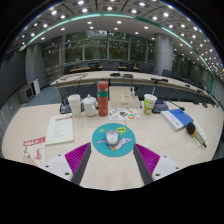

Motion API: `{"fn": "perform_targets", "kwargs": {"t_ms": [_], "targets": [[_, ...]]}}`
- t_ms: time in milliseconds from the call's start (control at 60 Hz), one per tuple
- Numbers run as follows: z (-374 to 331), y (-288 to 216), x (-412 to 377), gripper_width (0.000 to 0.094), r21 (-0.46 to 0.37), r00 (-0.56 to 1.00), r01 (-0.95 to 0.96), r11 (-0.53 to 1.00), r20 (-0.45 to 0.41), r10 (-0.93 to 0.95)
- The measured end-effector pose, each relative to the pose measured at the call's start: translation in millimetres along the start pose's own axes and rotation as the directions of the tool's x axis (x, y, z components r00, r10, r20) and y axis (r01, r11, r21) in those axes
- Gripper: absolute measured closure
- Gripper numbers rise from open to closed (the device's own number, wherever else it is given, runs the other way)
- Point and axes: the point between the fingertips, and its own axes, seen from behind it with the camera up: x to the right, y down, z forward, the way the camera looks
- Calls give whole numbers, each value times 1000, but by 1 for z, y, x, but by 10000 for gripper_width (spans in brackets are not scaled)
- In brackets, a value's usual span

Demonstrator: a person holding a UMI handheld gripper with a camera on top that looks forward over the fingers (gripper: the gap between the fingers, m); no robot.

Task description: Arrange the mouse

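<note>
Mouse [112, 140], white, rounded, on round teal mat [113, 139], between spread fingers [77, 155].

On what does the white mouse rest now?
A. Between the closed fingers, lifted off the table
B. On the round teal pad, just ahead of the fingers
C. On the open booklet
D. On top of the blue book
B: the white mouse lies on the round teal pad on the table, just ahead of the open gripper, untouched.

A white mouse [112, 140] rests on a round teal mat [113, 139] just ahead of the hand-held gripper [112, 157], fingers spread.
</note>
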Motion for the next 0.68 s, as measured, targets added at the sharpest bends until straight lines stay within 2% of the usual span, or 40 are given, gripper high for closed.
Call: {"fn": "perform_targets", "kwargs": {"t_ms": [150, 300, 450, 683], "targets": [[-92, 16, -11, 76, 34, 999, 7, 999, -40, -6], [-152, 29, -17, 75, 54, 998, 13, 998, -67, -10], [-188, 37, -20, 77, 65, 997, 12, 998, -80, -7], [-207, 44, -24, 75, 64, 995, 46, 997, -89, -40]]}}
